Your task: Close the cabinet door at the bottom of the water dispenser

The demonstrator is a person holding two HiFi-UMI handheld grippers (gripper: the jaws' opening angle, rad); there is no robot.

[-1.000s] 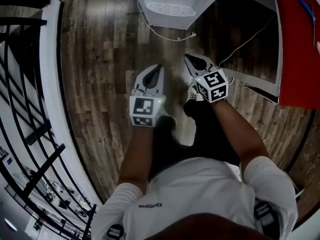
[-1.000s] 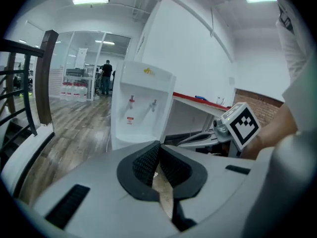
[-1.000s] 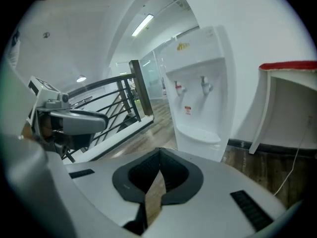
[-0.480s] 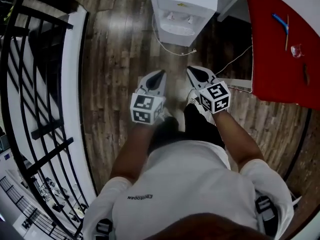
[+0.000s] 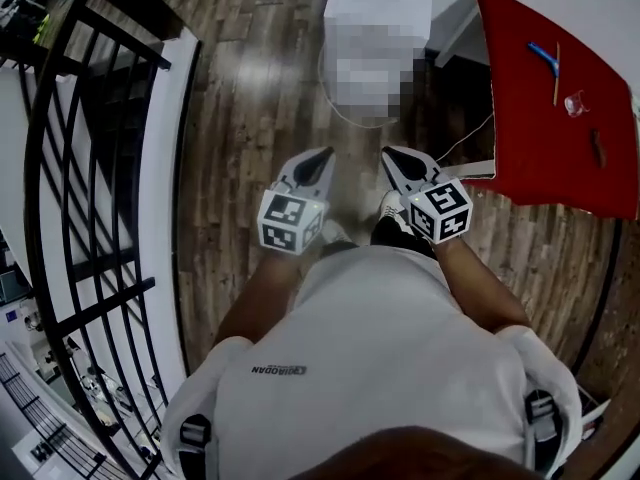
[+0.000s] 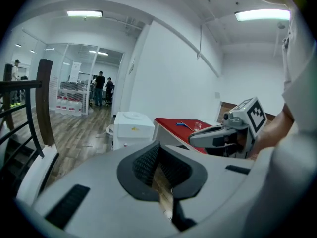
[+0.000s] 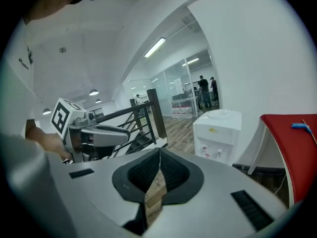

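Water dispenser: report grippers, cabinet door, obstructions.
Left gripper shut, empty. Right gripper shut, empty. Water dispenser ahead, apart; door not visible. Red table beside it.

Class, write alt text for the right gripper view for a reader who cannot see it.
The right gripper fills the foreground, its jaws shut on nothing. Beyond stand a white water dispenser, a red table at right, and the left gripper at left.

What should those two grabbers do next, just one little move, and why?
Probably step closer to the water dispenser and dip the right gripper toward its base. It and the left gripper both sit well short of the dispenser, jaws shut on nothing, and no view shows whether the bottom door is closed.
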